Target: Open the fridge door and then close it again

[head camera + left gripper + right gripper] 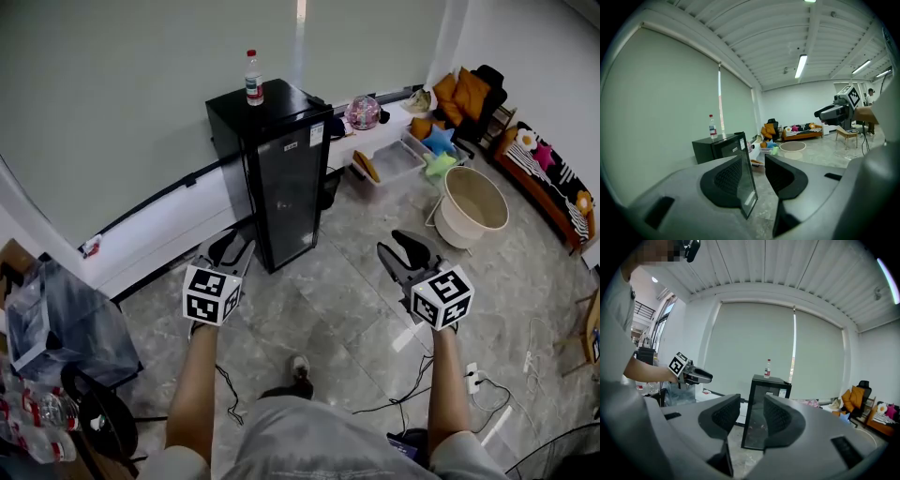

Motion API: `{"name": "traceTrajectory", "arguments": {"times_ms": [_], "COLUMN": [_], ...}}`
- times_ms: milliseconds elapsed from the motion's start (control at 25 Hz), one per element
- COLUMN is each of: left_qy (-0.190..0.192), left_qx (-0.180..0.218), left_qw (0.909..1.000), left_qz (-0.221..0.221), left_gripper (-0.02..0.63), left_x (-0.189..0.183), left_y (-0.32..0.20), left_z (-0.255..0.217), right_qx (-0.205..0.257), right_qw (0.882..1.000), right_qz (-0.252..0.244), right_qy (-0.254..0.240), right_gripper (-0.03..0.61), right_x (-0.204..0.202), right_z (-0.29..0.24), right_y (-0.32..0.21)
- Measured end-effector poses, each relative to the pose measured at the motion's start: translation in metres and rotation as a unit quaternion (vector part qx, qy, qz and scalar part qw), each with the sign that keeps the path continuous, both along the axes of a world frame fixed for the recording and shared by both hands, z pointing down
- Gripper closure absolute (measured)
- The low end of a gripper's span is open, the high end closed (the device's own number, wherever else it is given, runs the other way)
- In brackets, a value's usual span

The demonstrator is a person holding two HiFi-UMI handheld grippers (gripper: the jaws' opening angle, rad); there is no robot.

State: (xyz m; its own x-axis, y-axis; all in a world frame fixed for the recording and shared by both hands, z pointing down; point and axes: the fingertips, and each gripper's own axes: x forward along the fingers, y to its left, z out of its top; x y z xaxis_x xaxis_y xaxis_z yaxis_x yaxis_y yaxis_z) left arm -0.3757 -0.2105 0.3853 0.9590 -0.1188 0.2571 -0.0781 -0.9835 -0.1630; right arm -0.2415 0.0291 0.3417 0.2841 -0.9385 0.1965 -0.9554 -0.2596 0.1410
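Boxy black fridge (275, 105), glossy glass door (287, 192); left claw (229, 246) and right claw (403, 247) parted, empty.

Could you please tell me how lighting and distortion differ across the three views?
Head view: even light, sharp, the fridge has nearly straight edges. Left gripper view: heavy fisheye, black corners, ceiling lamp blown out. Right gripper view: same fisheye and black corners.

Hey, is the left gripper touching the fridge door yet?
Apart. The right gripper view shows the left gripper in the air, short of the fridge door, with bare wall visible between them. Its jaws are open and empty.
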Motion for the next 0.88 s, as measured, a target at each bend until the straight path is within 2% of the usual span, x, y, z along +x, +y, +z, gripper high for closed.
{"name": "traceTrajectory", "arguments": {"times_ms": [360,680,880], "left_qy": [-0.017,-0.023,-0.025], "left_qx": [-0.015,-0.018,-0.024], "left_qw": [0.9997,0.9995,0.9990], "left_qz": [-0.007,-0.009,-0.028], "left_gripper": [0.486,0.486,0.485], "left_x": [0.091,0.128,0.142], "left_y": [-0.075,-0.107,-0.125], "left_z": [0.014,0.023,0.027], "right_qx": [-0.002,-0.013,-0.017], "right_qw": [0.999,0.999,0.998], "right_qz": [-0.018,-0.030,-0.046], "right_qy": [-0.027,-0.028,-0.038], "right_gripper": [0.420,0.420,0.423], "right_x": [0.092,0.128,0.154], "right_z": [0.000,0.010,0.013], "right_y": [-0.089,-0.135,-0.162]}}
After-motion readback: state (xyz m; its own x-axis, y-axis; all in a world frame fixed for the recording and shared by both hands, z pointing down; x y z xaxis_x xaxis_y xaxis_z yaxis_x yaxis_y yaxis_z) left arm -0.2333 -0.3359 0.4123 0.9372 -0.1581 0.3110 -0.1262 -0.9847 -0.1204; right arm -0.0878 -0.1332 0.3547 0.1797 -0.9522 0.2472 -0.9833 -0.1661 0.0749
